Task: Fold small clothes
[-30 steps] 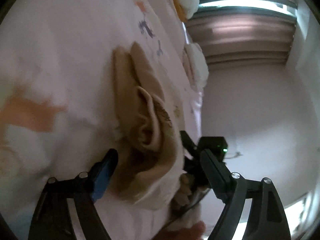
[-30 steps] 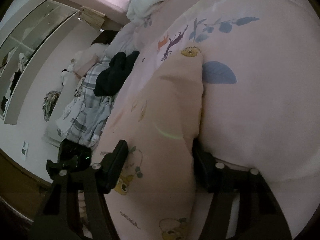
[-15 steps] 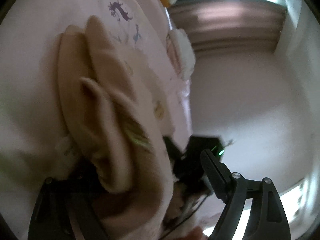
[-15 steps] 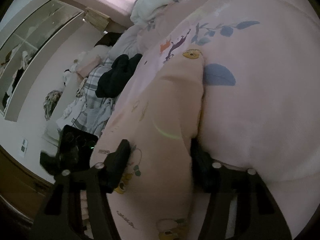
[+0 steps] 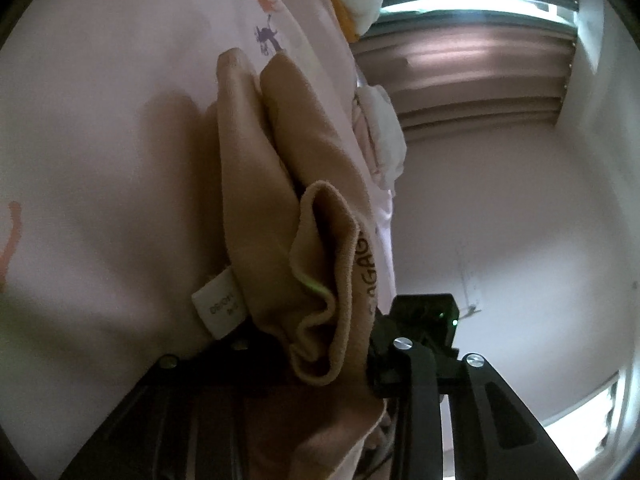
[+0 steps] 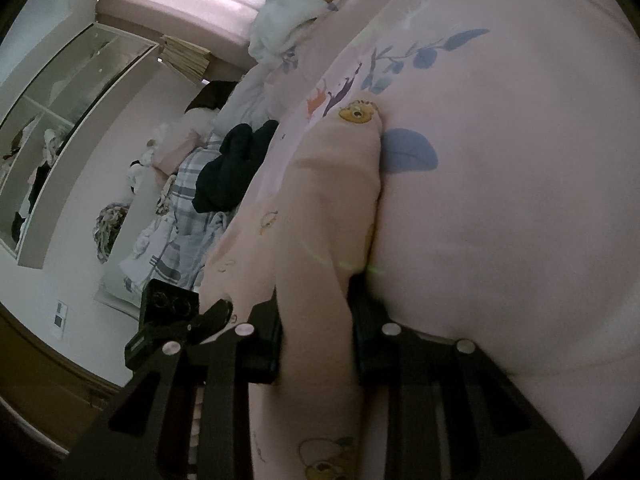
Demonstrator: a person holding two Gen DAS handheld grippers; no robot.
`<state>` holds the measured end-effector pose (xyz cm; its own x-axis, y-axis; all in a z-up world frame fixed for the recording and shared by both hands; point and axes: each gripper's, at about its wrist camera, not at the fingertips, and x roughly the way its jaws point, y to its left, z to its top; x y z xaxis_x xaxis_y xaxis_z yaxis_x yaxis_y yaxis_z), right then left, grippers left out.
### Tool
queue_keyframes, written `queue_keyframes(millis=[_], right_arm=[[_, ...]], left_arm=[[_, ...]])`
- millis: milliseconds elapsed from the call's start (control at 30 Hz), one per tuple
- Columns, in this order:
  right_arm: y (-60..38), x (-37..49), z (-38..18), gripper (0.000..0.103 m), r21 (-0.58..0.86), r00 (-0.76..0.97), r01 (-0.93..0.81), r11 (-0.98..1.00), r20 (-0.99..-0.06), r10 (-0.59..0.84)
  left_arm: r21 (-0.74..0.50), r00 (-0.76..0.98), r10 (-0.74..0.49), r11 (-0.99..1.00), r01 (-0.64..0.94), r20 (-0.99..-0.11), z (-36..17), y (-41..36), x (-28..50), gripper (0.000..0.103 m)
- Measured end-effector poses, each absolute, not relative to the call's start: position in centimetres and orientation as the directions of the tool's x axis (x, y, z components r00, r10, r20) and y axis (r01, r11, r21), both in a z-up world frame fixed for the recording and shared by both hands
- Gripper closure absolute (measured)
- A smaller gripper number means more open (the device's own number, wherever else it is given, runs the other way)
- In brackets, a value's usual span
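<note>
A small peach-pink garment with bear prints lies on the pink bedspread (image 5: pixel 100 140). In the left wrist view its bunched waistband end (image 5: pixel 304 264), with a white care label (image 5: pixel 218 304), sits between the fingers of my left gripper (image 5: pixel 312 354), which is shut on it. In the right wrist view the garment's folded edge (image 6: pixel 328 208) runs away from my right gripper (image 6: pixel 316 324), which is shut on it. The other gripper (image 6: pixel 172 312) shows to the left in that view.
Dark clothes (image 6: pixel 236 168) and plaid fabric (image 6: pixel 188 216) lie further along the bed. White bedding (image 6: pixel 288 28) is piled near the window. A curtain (image 5: pixel 460 64) and wall (image 5: pixel 500 220) stand beyond the bed's edge. Shelving (image 6: pixel 44 140) stands at left.
Both grippers have closed on the garment: the left one slid forward onto the waistband end and shut, the right one narrowed onto the folded edge.
</note>
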<state>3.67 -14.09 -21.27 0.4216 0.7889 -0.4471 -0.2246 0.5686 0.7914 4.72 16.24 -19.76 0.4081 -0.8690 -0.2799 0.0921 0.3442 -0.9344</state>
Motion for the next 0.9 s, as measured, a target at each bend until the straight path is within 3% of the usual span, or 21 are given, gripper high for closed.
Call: queue_keyframes(millis=[233,500,667,900], right_arm=[[-14.6,3.3,-21.2,0.078,0.813,0.435,-0.238,0.532,-0.400,0.806],[-13.9,3.0,-18.4,0.080,0.770,0.459,-0.296,0.565,-0.404,0.791],[-14.7,2.3,-12.1,0.079,0.712,0.494,-0.387,0.586,-0.376,0.784],[-17.6,1.6,-1.7,0.079,0.603,0.558,-0.472,0.642,-0.360,0.748]], left_arm=[[-0.923,0.456,-0.845,0.367,0.116,-0.279,-19.9,15.9,5.5,0.073],[-0.822,0.525,-0.768,0.531,0.204,-0.366,-15.5,14.6,4.9,0.075],[-0.796,0.546,-0.778,0.528,0.296,-0.312,-10.9,13.8,4.1,0.075],[-0.671,0.560,-0.770,0.592,0.447,-0.306,0.2,9.0,4.1,0.075]])
